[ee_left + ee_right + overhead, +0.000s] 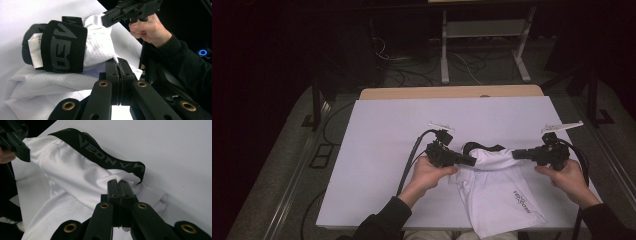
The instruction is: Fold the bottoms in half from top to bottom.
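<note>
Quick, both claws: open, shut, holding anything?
Left claw: shut on the white garment.
Right claw: shut on the white garment, near its black waistband.

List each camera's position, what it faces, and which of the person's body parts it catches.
High view: above the table, looking down; both forearms, left hand-held gripper and right hand-held gripper pinch the white shorts.
Left gripper view: along shut jaws on the fabric; opposite hand.
Right gripper view: along shut jaws, beside the black waistband.
Shared: the shorts.
</note>
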`<state>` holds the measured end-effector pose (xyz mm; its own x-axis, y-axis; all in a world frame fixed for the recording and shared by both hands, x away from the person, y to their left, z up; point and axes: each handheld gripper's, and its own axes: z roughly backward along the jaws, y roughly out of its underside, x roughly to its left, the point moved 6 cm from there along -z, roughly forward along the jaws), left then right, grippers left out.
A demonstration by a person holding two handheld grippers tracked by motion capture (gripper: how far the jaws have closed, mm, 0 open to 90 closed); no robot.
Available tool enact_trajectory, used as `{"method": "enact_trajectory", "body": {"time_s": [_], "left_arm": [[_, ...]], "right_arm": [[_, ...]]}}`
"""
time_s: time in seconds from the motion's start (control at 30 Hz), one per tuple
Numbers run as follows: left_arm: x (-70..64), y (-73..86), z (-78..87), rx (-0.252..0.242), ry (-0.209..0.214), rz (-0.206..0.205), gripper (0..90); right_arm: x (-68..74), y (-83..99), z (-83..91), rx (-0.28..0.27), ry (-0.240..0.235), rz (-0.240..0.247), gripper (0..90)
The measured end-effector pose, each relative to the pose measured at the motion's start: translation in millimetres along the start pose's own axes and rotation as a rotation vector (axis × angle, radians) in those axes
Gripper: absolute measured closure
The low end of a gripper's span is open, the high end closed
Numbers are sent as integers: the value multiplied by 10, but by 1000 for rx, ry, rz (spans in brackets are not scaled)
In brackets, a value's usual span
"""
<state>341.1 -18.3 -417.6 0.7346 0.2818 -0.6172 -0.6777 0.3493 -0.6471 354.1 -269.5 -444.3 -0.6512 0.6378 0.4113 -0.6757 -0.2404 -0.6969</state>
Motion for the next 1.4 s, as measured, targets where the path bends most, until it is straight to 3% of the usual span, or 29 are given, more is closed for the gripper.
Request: {"method": "enact_trajectory", "body": {"time_s": [0.43,0.83,1.07,1.3,1.4], "left_arm": [[-70,252,-120,4,71,24,874],[-34,488,-234,35,88,36,874],[0,621,-272,54,90,47,874],[-19,663,-295,63,99,41,874],[-30,679,-310,65,103,41,874]], "right_arm": [[37,165,5,35,-4,-6,877],[57,330,-28,95,-19,-27,861],[71,338,-16,102,-17,-17,643],[45,297,-8,82,0,-21,483],[27,271,-11,68,5,-20,458]]}}
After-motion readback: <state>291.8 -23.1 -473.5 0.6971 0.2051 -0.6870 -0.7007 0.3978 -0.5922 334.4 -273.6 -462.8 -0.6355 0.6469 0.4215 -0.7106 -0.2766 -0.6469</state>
